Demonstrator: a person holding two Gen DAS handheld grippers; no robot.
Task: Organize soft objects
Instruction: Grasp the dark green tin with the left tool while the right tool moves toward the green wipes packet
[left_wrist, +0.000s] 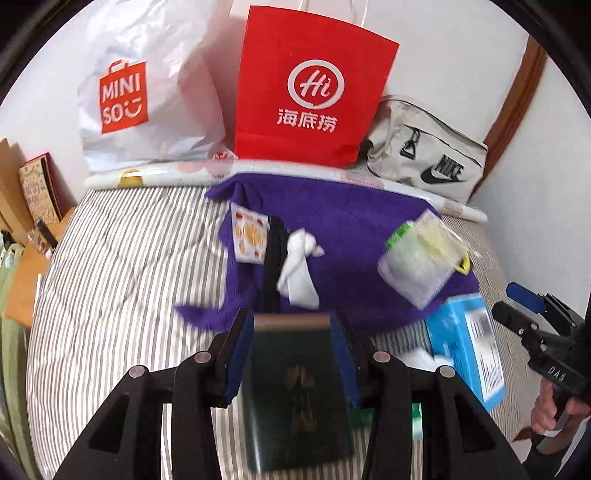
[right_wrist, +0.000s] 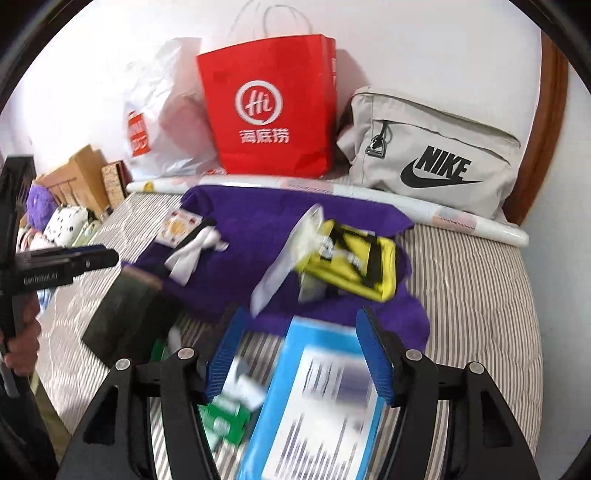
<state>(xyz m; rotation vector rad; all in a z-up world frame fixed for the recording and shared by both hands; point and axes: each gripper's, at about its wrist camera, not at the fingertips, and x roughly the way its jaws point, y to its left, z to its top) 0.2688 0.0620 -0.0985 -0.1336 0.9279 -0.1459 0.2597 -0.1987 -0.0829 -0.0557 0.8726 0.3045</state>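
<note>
Little of the sorting looked done: the soft things lay scattered over the purple cloth (left_wrist: 351, 221) spread on the striped bed (left_wrist: 122, 266), none yet gathered or bagged. On the cloth's left sat a patterned packet (left_wrist: 249, 238), a black strap (left_wrist: 273, 266) and a crumpled white cloth (left_wrist: 299, 269); toward the right lay a clear packet (right_wrist: 291, 254) overlapping a yellow pouch (right_wrist: 354, 266). The left tongs (left_wrist: 291, 350) were clamped on a dark green booklet (left_wrist: 295, 398), its sides pressed by the blue pads (left_wrist: 240, 354), held over the near edge of the cloth. The right tongs (right_wrist: 299, 350) stood apart around a blue box (right_wrist: 325, 398) without visibly touching it; whether the box rested on the bed or was loosely carried I could not tell. Along the far wall stood a white bag (left_wrist: 147, 96), a red bag (left_wrist: 314, 88) and a grey pouch (right_wrist: 432, 155), likely places for the items, though which was meant was unclear. Motion blur smeared the box label and the green-and-white bits (right_wrist: 225, 417) beneath it, so those stayed unidentified. The bags' insides were hidden.
</note>
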